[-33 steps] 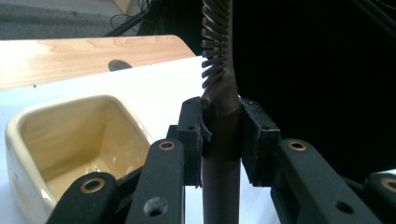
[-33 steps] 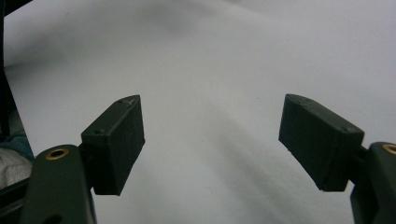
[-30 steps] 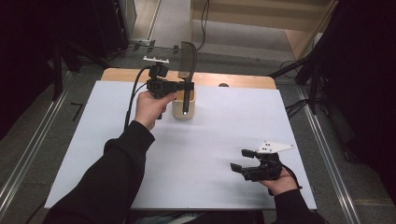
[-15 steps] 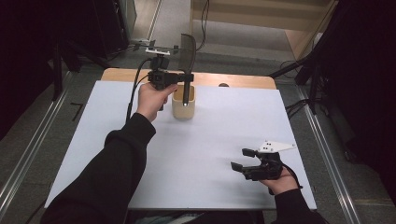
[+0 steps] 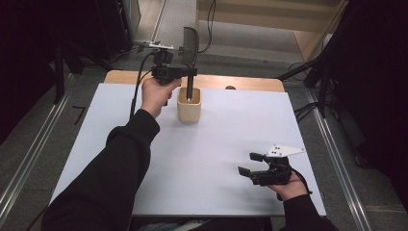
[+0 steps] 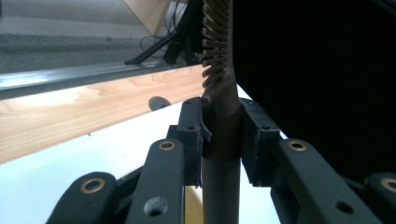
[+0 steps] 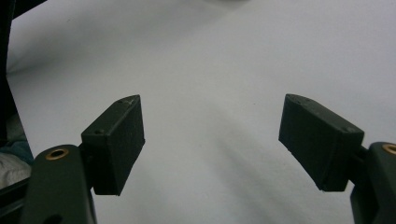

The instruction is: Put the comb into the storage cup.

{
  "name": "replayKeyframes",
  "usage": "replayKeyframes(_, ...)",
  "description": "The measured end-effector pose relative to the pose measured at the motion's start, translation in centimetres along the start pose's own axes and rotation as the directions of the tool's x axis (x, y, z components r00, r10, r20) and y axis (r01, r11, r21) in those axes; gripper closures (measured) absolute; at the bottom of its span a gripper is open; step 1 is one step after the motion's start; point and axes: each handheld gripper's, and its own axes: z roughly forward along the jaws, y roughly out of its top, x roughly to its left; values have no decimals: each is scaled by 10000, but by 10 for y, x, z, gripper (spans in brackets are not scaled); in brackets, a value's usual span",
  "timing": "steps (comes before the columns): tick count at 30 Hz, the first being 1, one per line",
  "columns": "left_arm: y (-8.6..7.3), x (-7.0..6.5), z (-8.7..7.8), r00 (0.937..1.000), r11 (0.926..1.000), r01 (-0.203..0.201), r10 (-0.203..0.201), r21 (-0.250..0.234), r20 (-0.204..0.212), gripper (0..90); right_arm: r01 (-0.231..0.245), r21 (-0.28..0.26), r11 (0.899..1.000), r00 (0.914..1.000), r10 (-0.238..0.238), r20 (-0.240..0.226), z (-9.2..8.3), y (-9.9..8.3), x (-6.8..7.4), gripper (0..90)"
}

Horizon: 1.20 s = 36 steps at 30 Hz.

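A dark hairbrush [image 5: 190, 45] stands upright, its handle lowered into a cream cup [image 5: 188, 108] at the far middle of the white table. My left gripper [image 5: 190, 73] is shut on the brush's handle just above the cup. In the left gripper view the brown handle [image 6: 222, 154] sits clamped between both pads, with the bristles [image 6: 215, 42] rising above. My right gripper [image 5: 249, 164] rests near the table's front right, held in a hand, open and empty. Its pads [image 7: 119, 140] stand wide apart over the bare white surface.
A wooden strip [image 5: 240, 83] runs along the table's far edge, with a small dark round mark [image 5: 230, 88] on it. Metal rails [image 5: 337, 144] flank the table on both sides. Dark stands and cables sit beyond the far edge.
My left gripper has lifted the brush up and slightly farther away, so less of its handle sits inside the cup. The right gripper has stayed put.
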Motion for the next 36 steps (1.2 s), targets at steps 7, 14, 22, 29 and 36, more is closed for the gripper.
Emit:
replayKeyframes(7,3,7,3,9998,9996,-104,100,-248,-172,724,71,3,10000,10000,-71,-49,1,1,0,206)
replayKeyframes(14,4,10,7,9996,9992,-180,171,-369,-230,724,8,-44,10000,10000,-9,-22,0,1,0,206)
replayKeyframes(22,1,18,10,9997,9994,-91,85,-324,-213,723,17,-131,9999,10000,-18,-35,-1,2,0,206)
replayKeyframes(29,-5,21,15,9995,9997,-126,119,-232,-286,723,38,-220,9998,10000,-37,7,-2,3,0,206)
replayKeyframes(36,-10,24,17,9993,9997,-221,216,-142,-315,723,42,-216,9998,10000,-43,-16,-1,3,0,206)
